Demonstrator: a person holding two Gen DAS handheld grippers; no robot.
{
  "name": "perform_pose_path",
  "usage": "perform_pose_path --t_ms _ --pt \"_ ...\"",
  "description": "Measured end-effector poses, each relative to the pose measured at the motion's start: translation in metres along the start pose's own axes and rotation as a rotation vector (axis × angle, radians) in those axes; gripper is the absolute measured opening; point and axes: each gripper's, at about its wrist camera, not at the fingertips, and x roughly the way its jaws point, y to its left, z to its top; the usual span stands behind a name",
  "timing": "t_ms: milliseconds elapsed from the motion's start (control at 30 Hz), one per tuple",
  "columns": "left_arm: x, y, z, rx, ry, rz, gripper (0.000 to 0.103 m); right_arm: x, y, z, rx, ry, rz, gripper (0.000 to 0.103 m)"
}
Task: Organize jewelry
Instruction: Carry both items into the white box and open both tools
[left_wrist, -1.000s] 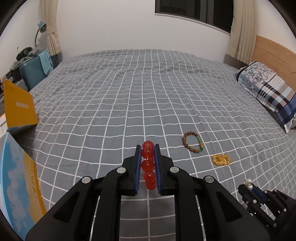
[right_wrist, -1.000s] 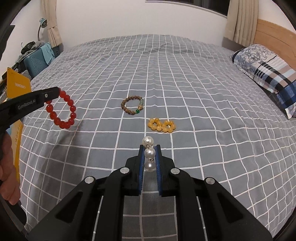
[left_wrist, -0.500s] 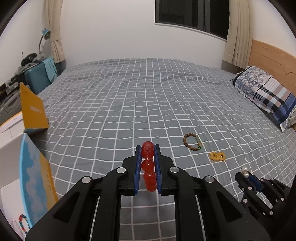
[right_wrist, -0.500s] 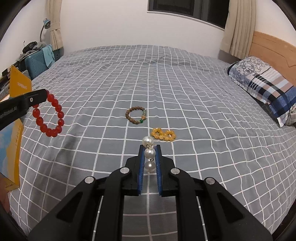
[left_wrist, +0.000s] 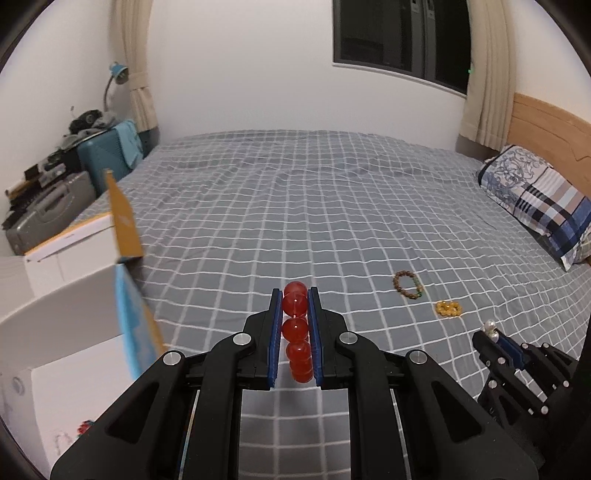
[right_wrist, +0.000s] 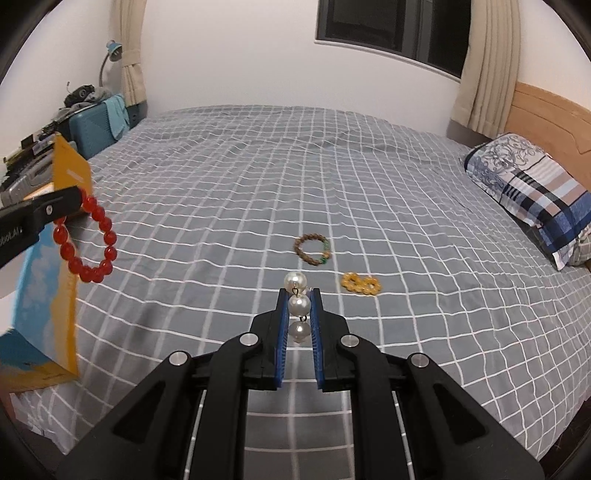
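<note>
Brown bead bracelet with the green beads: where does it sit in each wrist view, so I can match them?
Left wrist view: the brown bead bracelet lies on the bed right of centre, right of the left gripper.
Right wrist view: the bracelet lies near centre, beyond the right gripper.
Shared landmark: the yellow bead bracelet beside it.

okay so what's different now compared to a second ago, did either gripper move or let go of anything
Both grippers have lifted and drawn back toward the box at the left, so the bed looks farther off. The left gripper stays shut on the red bracelet, the right gripper on the pearl string. The wooden bracelet and yellow bracelet lie unmoved.
</note>
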Motion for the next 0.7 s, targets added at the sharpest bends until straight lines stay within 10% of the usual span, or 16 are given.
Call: perform_pose_path --t_ms 700 --pt "-0.106 0.185 -0.033 -0.187 0.012 0.215 0.013 -0.077 0.18 0.04 -0.144 -0.043 0.267 0.011"
